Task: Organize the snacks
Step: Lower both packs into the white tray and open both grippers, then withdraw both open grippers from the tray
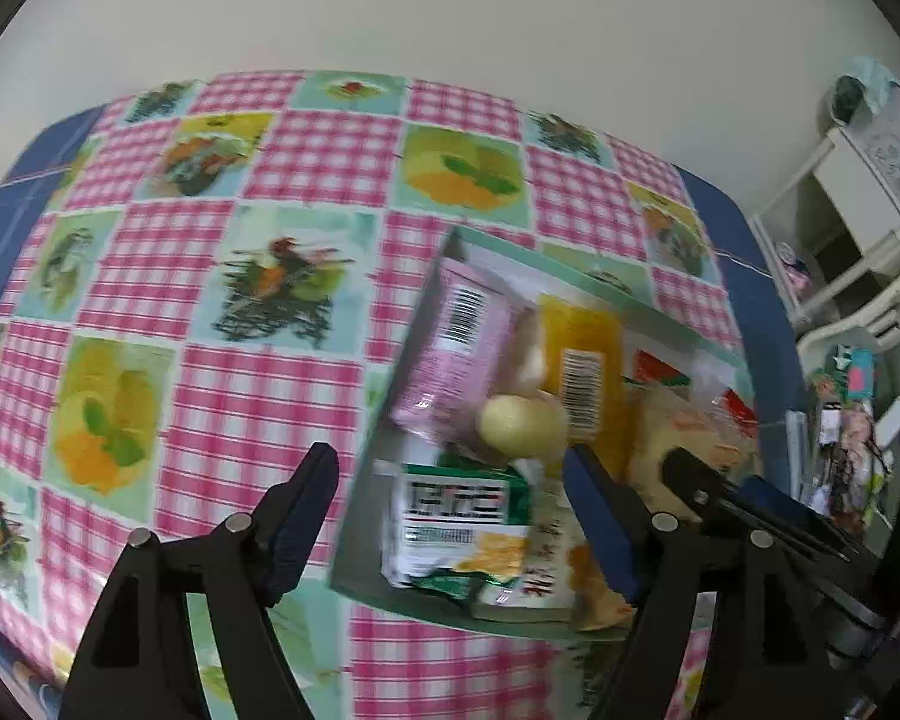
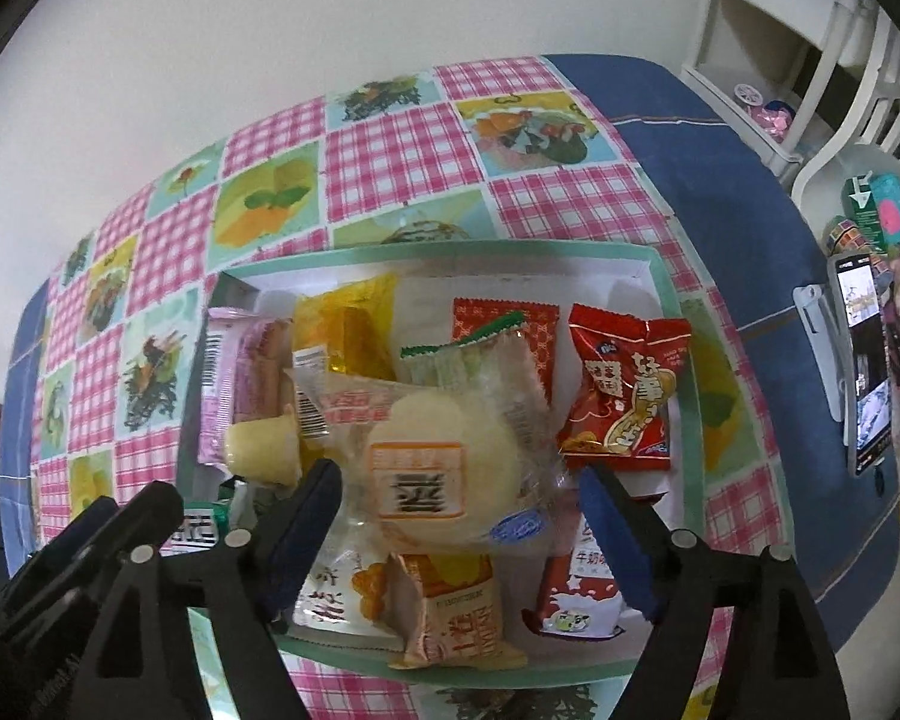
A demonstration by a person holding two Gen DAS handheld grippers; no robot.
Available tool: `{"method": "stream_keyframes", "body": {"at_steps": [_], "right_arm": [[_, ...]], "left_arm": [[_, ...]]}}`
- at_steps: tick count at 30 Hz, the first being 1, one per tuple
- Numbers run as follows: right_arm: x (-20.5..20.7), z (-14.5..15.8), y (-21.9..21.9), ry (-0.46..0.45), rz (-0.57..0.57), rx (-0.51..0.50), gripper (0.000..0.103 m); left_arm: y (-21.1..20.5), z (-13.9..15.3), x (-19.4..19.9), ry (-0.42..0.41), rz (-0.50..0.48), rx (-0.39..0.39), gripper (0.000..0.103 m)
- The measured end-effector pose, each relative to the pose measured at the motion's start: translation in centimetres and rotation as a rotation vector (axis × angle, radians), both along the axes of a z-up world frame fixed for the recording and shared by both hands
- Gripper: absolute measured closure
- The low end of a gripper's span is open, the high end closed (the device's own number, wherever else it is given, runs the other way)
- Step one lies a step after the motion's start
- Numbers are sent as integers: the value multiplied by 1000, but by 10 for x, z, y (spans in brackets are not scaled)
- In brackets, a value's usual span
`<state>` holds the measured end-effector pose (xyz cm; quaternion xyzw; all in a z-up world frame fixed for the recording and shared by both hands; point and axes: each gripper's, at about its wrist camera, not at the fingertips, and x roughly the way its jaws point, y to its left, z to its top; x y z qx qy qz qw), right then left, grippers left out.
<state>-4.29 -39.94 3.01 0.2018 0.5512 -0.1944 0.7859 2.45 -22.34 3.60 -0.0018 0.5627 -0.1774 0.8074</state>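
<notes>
Both pairs of fingers stand wide and hold nothing: the left gripper [image 1: 453, 510] hangs over the near left corner of the tray [image 2: 672, 276], and the right gripper [image 2: 462, 516] straddles a clear-wrapped round cake [image 2: 444, 450] lying on top of the pile in the tray's near middle. Going left to right, the pink packet [image 2: 222, 384], cake and red peanut bag [image 2: 621, 390] look light, crinkly and slippery, so I would pinch each by its stiff sealed edge, not squeeze the crushable cake. Print is Chinese and blurred; only barcodes are plain.

Pretty bright, even light, soft shadows; heavy fisheye bending with dark corners, motion blur on the left view especially.
</notes>
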Motion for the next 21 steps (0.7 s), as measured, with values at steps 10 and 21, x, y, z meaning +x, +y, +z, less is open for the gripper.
{"method": "stream_keyframes", "body": {"at_steps": [10,21], "right_arm": [[-7,6,25,-29,56,-58,0],[-21,17,49,-70,80,-90,0]], "left_arm": [[40,-4,3,-76,102,169,6],[75,8,-12,-127,189,244,6]]}}
